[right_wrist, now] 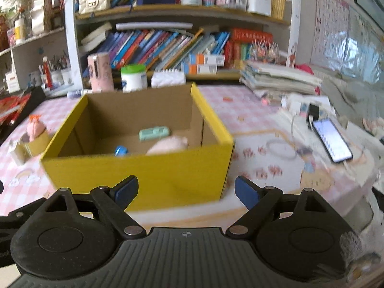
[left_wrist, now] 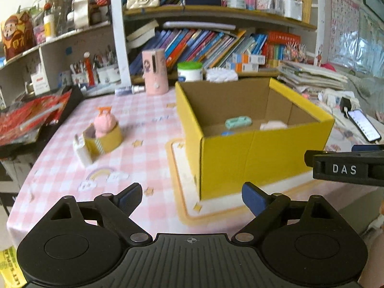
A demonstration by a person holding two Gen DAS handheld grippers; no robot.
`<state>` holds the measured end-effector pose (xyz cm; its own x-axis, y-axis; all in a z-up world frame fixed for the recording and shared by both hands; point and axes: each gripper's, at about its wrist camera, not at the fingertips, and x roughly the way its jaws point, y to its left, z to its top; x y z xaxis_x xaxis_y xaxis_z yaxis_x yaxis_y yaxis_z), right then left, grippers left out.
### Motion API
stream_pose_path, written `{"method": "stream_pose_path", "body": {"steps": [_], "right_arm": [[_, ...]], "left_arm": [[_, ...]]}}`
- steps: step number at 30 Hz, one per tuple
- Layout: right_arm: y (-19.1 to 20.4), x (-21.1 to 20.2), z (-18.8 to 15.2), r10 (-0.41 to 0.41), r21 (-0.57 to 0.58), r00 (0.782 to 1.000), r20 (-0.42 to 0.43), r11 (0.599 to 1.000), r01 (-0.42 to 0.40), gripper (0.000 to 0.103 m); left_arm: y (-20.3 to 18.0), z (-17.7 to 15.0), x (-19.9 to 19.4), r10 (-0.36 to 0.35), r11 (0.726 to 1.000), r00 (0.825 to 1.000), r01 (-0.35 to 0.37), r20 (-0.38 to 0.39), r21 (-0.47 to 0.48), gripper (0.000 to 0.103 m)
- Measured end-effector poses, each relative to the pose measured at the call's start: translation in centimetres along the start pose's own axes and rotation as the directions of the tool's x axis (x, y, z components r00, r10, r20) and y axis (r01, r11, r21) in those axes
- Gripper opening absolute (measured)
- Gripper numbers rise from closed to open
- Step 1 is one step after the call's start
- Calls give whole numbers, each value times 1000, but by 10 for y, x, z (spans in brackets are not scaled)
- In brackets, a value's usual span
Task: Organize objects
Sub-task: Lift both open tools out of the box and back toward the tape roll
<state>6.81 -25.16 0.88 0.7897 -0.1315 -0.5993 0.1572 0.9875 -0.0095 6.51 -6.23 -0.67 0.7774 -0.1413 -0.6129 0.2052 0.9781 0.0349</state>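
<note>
Grippers first: our left gripper point(left_wrist: 191, 198) and right gripper point(right_wrist: 186, 190) both gape wide, grasping nothing, near the desk's point(right_wrist: 259, 148) front edge. We see the yellow box point(right_wrist: 144, 168) mid-desk holding a mint case point(right_wrist: 154, 133), pink toy point(right_wrist: 168, 145) and blue piece point(right_wrist: 120, 150). Toward the left edge sits a pink plush point(left_wrist: 103, 123) in its yellow cup point(left_wrist: 109, 139).
</note>
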Motion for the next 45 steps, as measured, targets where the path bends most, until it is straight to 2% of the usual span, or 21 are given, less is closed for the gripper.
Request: {"method": "stream_pose_path", "body": {"steps": [11, 23, 32, 45], "right_arm": [[32, -26, -35, 47, -7, 996, -70, 999, -48, 91], [68, -42, -56, 93, -26, 990, -108, 995, -96, 92], [99, -51, -62, 141, -50, 984, -112, 988, -148, 92], [151, -51, -53, 212, -101, 972, -103, 970, -223, 92]], "left_arm": [[25, -29, -25, -4, 1000, 999, 4, -45, -3, 92], [57, -53, -49, 32, 999, 998, -33, -61, -25, 93], [84, -59, -63, 68, 997, 996, -70, -51, -46, 93], [128, -58, -74, 130, 987, 991, -131, -19, -88, 93]]}}
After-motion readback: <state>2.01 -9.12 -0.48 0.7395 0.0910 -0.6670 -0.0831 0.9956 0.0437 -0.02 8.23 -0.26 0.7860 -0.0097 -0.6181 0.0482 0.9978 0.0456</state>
